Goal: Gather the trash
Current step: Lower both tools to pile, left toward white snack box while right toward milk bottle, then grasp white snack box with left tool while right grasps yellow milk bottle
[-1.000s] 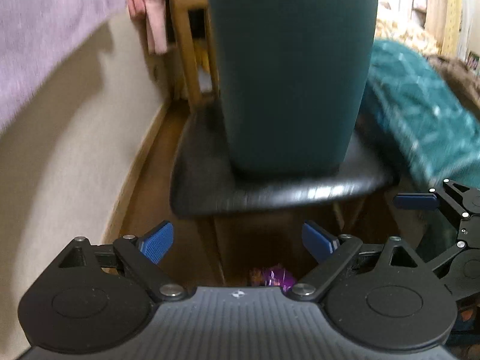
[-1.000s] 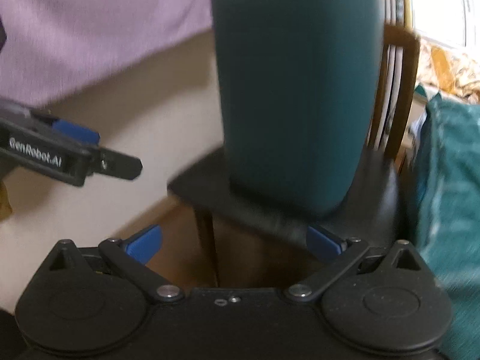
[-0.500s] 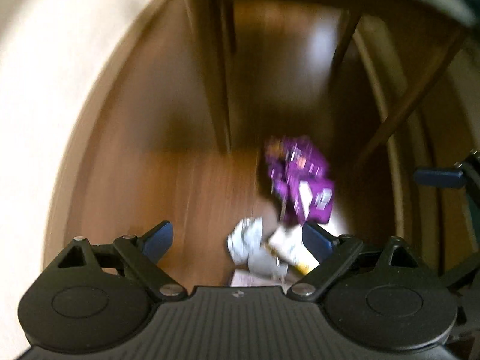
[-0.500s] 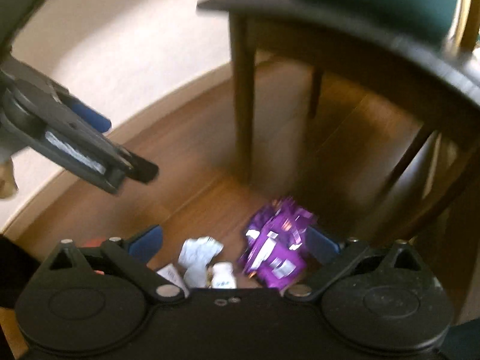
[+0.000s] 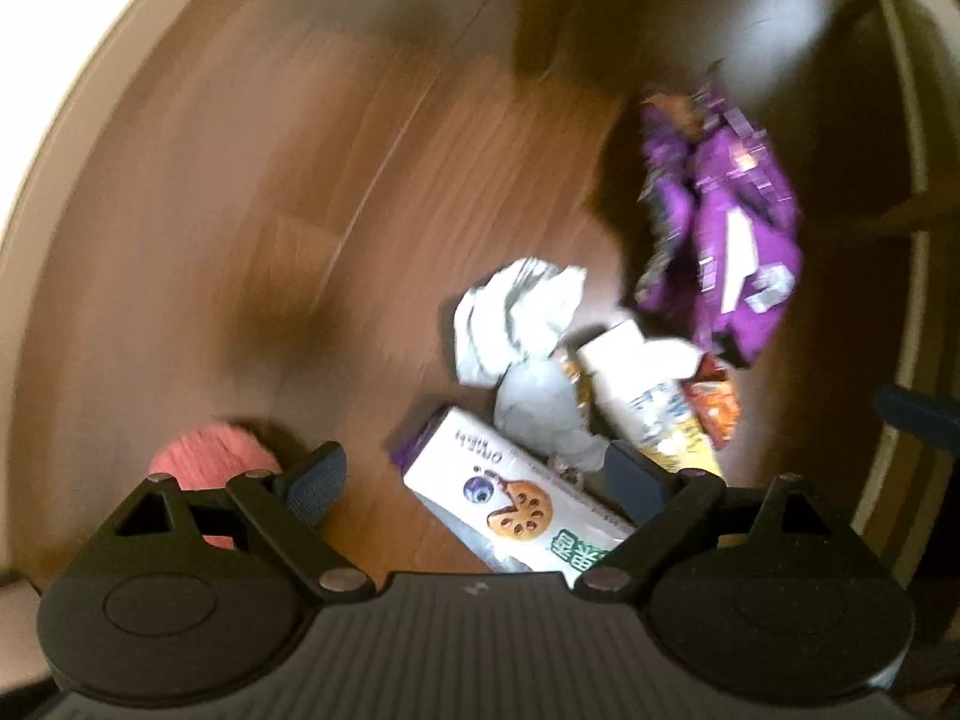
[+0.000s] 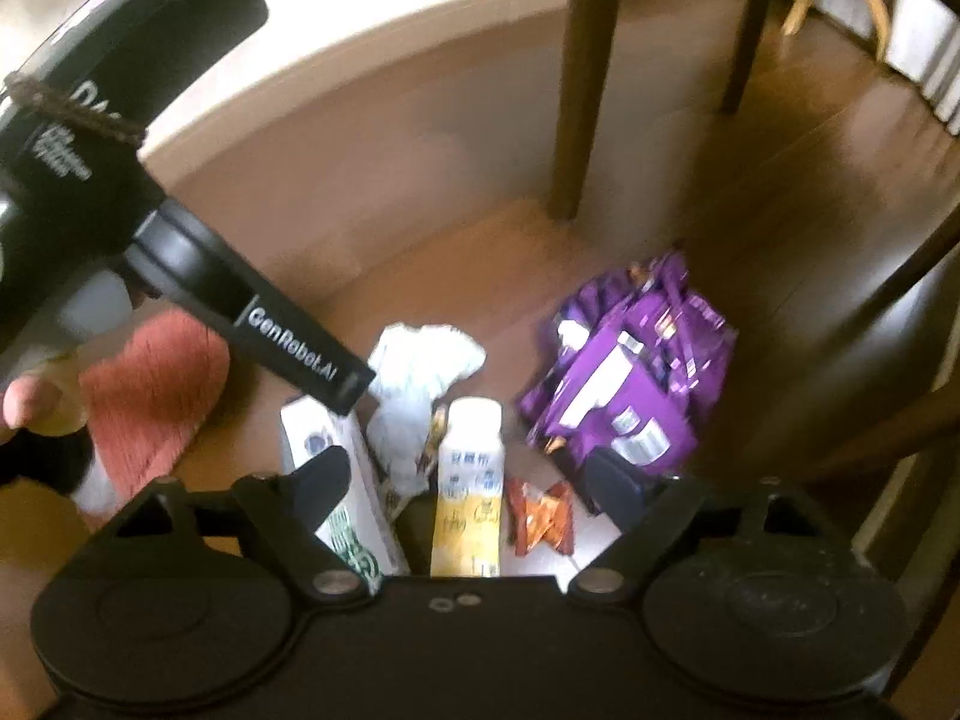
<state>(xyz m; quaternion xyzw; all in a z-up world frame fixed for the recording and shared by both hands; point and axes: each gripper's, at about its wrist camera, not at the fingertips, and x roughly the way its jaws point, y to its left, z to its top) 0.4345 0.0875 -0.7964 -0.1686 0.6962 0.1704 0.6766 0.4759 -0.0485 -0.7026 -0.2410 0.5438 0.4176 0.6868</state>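
The trash lay in a loose heap on the wooden floor [image 6: 420,192] beside a dark chair leg [image 6: 579,78]: one crumpled purple bag [image 6: 624,384], one crumpled white paper [image 6: 420,372], one white cookie carton [image 5: 522,510], one white-and-yellow bottle [image 6: 468,480] and one small orange wrapper [image 6: 540,516]. Your left gripper [image 5: 474,480] stood wide over the carton, gripping nothing. Your right gripper [image 6: 474,480] was closing, its pads touching nothing, with the bottle between them. One pink fuzzy slipper [image 6: 150,390] lay nearby.
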